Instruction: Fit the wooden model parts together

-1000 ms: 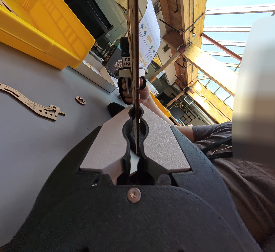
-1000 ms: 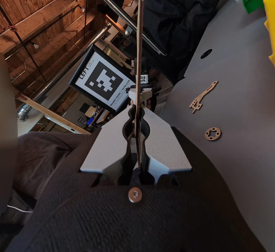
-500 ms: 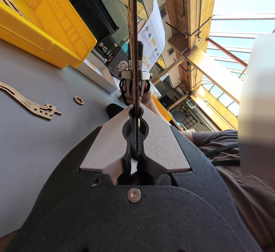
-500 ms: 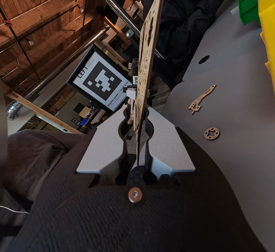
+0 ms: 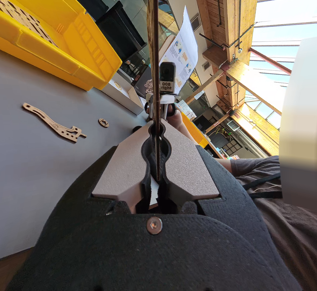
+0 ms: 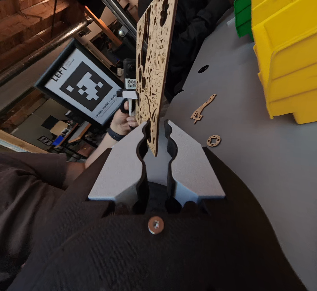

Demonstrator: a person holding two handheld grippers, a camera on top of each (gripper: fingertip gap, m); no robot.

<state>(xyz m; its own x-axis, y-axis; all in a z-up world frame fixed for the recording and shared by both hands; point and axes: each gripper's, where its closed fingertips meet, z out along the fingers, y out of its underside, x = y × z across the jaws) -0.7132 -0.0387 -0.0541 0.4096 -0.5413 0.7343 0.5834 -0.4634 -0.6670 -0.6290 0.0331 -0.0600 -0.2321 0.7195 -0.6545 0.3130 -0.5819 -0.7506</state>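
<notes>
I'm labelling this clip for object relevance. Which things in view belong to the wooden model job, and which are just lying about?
Job:
wooden sheet, clamped in left gripper
right gripper, open
long curved piece
small ring

Lying about:
yellow bins
green bin
marker board

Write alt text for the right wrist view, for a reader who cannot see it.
The right gripper is open around the lower edge of an upright laser-cut wooden parts sheet, which the left gripper holds from the far side. On the grey table to the right lie a long curved wooden piece and a small wooden ring, near stacked yellow bins.
</notes>
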